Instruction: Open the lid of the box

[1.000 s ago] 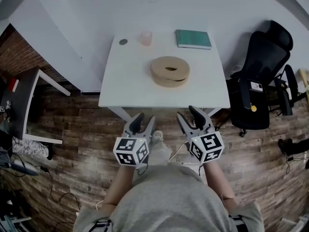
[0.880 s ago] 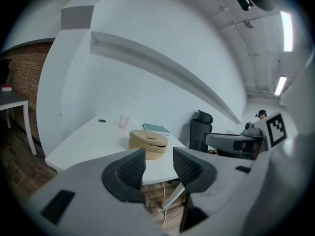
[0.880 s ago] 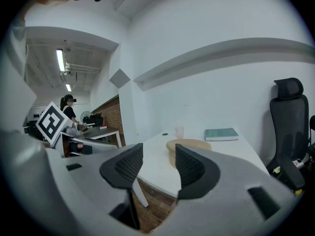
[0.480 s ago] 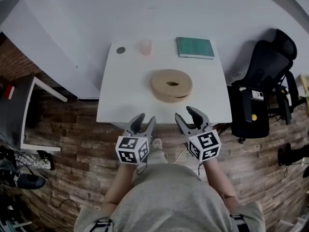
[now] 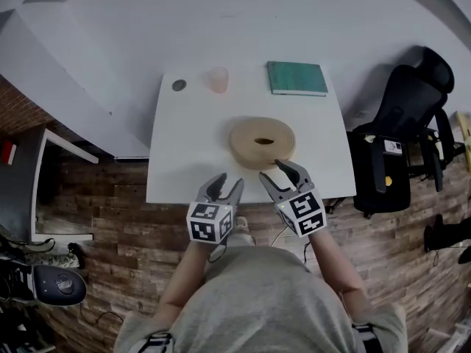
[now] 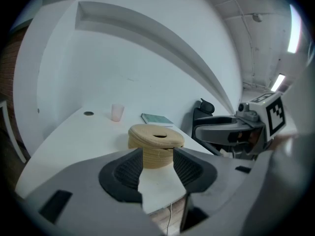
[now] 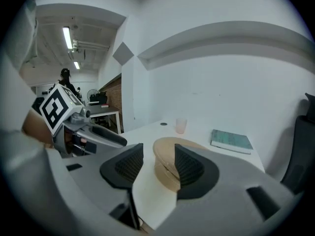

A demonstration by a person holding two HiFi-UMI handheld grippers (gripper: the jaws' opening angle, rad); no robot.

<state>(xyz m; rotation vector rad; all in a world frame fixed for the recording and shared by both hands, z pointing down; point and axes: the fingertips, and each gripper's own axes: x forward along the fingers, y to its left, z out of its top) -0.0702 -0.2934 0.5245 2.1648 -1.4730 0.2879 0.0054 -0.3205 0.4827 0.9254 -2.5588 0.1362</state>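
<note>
A round tan box [image 5: 262, 143] with a slotted lid sits on the white table [image 5: 184, 160], nearer its front edge. My left gripper [image 5: 228, 182] hovers over the table's front edge, left of the box, open and empty. My right gripper [image 5: 272, 170] is open too, its tips close to the box's near rim; I cannot tell whether they touch. In the left gripper view the box [image 6: 155, 142] shows beyond the open jaws [image 6: 157, 163], with the right gripper [image 6: 221, 134] beside it. In the right gripper view the box [image 7: 165, 156] stands just past the open jaws [image 7: 158, 163].
At the table's back stand a pink cup [image 5: 218, 79], a small dark disc [image 5: 179, 85] and a green book [image 5: 296, 78]. A black office chair [image 5: 401, 123] is to the right, a side table [image 5: 44, 182] to the left. The floor is brick-patterned.
Both grippers have moved forward from over the floor to the table's front edge, the right one nearing the box. Their jaws stay as wide as before.
</note>
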